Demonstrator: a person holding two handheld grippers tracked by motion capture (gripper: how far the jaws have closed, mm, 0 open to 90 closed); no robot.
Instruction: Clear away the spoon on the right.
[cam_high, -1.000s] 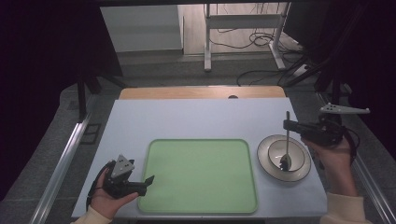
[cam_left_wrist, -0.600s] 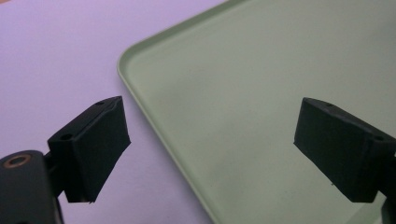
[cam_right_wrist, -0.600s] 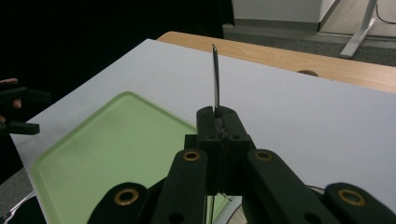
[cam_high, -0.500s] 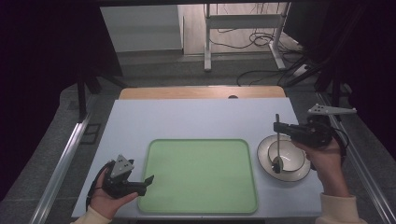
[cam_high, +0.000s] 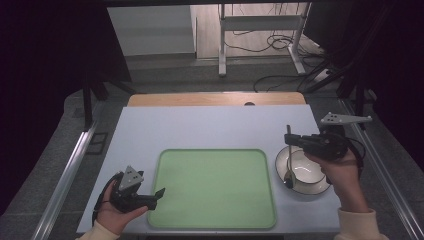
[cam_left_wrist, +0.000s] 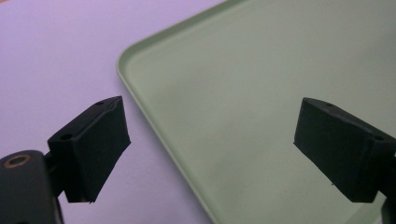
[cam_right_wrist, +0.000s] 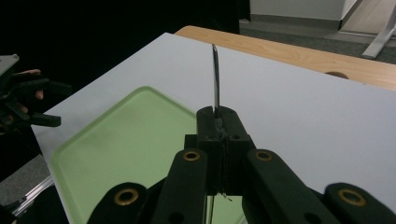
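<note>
Two grippers are at work over a pale lilac bench (cam_high: 210, 127) that carries a flat, rounded-corner green plastic tray (cam_high: 212, 187) along its near edge. The right gripper (cam_high: 294, 141) has its jaws closed tight on the handle of a slim metal spoon (cam_high: 288, 159), which hangs over a white ceramic bowl with a dark rim (cam_high: 320, 185) standing just beside the tray's right edge, toward the bench's near right corner. In the high view the spoon's long axis runs nearly straight up and down: the handle end rises above the jaws and the bowl end points down into the white bowl, at or just above its inner surface; whether it touches I cannot tell. In the right gripper view the handle (cam_right_wrist: 215, 79) sticks up from between the pressed-together jaws.

The left gripper (cam_high: 159, 193) rests at the tray's near left corner, jaws spread wide with nothing between them, straddling the tray's rim (cam_left_wrist: 140, 100). The right hand (cam_high: 342, 172) is plainly the nearer one. Carrying the spoon across to the tray looks like the likely next step.
</note>
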